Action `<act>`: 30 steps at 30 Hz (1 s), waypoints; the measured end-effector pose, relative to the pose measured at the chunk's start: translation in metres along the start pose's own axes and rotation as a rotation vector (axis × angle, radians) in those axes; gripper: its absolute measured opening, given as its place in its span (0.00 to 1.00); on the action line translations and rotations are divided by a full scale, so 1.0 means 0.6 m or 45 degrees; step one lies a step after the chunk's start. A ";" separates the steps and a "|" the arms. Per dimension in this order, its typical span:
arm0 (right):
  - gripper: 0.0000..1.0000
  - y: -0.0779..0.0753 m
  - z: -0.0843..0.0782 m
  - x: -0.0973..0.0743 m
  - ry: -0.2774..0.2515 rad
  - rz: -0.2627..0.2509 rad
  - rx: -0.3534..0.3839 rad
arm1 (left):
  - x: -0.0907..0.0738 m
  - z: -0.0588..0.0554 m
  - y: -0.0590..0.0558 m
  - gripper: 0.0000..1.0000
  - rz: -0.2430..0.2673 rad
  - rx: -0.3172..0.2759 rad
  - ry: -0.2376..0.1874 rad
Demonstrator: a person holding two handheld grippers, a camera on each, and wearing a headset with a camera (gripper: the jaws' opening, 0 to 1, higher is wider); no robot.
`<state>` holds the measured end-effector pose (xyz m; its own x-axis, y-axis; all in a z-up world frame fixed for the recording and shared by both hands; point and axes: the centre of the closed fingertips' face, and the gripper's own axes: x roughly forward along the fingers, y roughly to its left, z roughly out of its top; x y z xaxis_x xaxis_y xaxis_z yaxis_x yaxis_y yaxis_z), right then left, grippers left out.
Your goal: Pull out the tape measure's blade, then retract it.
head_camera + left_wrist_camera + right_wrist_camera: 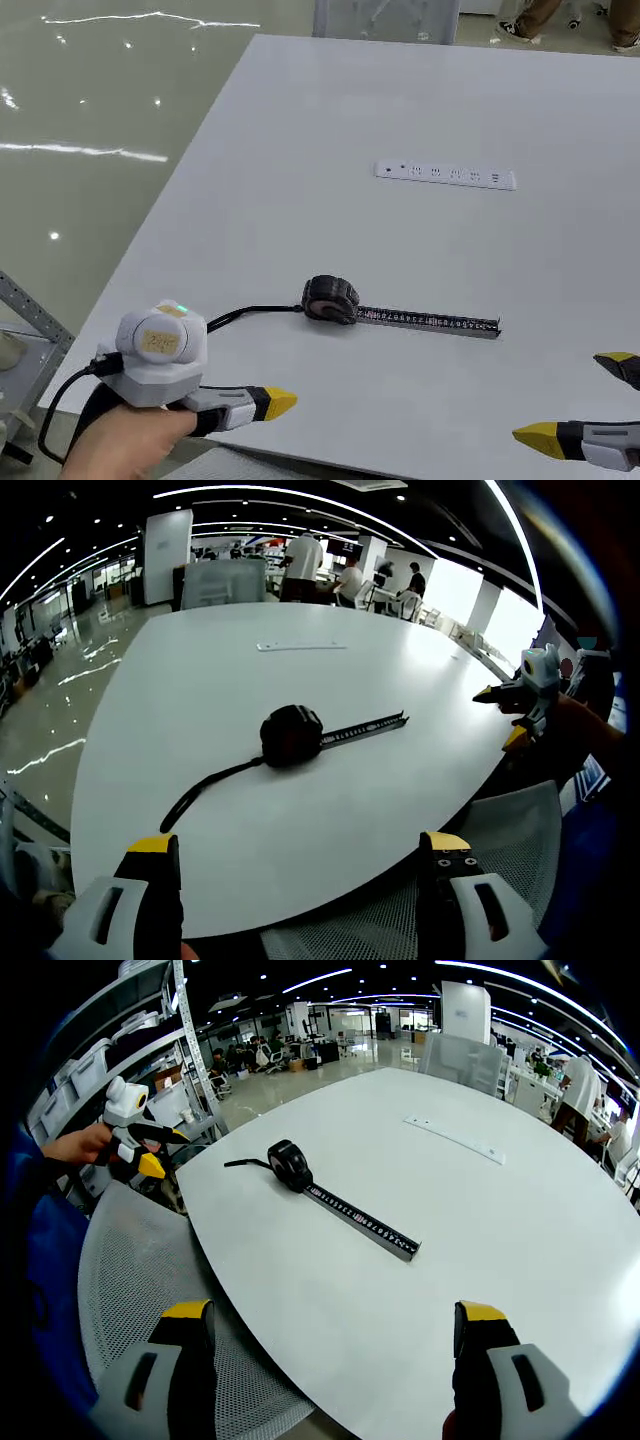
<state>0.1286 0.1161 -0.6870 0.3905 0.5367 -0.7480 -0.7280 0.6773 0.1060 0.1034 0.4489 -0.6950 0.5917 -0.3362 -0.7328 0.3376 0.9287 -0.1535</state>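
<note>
Tape measure (pixel 330 298) lies on the white table (pixel 400 110), nr the table's near edge, roughly btwn the two grippers and apart from both. Case is small, rounded, black/dk grey w/ a slight sheen, resting on the tabletop. Blade (pixel 430 322) is out of the case, lying flat and straight on the table, running off to the right in head view. It looks dark w/ a row of fine light markings along its length; digits too small to read. Its free end has a small hook, also down on the table. On the opp side of the case a thin black strap (pixel 250 312) trails in a loose curve twd the left table edge.

Left gripper (pixel 298 845): jaws wide apart, yellow tips, nothing btwn them, facing the case from the near table edge. In head view it sits bottom left, gripped by a hand (pixel 125 440).

Right gripper (pixel 333 1311): jaws also wide apart, yellow tips, nothing held, facing the blade's hook end w/ the case beyond. In head view its tips sit bottom right.

White power strip (pixel 445 174) lies farther back on the table, well apart from the tape. Grey mesh chair (pixel 140 1260) sits just below the table edge in both gripper views.
</note>
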 end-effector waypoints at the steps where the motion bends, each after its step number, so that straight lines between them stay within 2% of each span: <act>1: 0.95 -0.002 0.001 0.004 0.002 0.003 -0.005 | 0.005 0.002 -0.002 0.95 0.005 0.002 0.001; 10: 0.94 -0.014 0.000 0.032 0.051 0.025 -0.058 | 0.046 0.022 -0.009 0.95 0.043 -0.001 0.007; 18: 0.91 -0.029 0.005 0.059 0.070 0.055 -0.085 | 0.080 0.044 -0.016 0.95 0.037 0.002 0.001; 20: 0.90 -0.034 0.005 0.065 0.074 0.052 -0.099 | 0.088 0.046 -0.017 0.95 0.038 -0.003 0.002; 22: 0.90 -0.046 0.006 0.072 0.084 0.022 -0.125 | 0.098 0.047 -0.019 0.95 0.039 -0.002 0.007; 27: 0.85 -0.061 0.006 0.089 0.097 0.039 -0.172 | 0.122 0.051 -0.023 0.95 0.047 -0.007 0.012; 30: 0.81 -0.068 0.006 0.100 0.108 0.048 -0.200 | 0.141 0.051 -0.030 0.95 0.025 -0.032 0.027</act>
<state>0.1836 0.1223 -0.7336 0.3170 0.5115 -0.7987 -0.8230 0.5669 0.0363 0.1694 0.3989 -0.7339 0.5821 -0.3145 -0.7498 0.3072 0.9389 -0.1554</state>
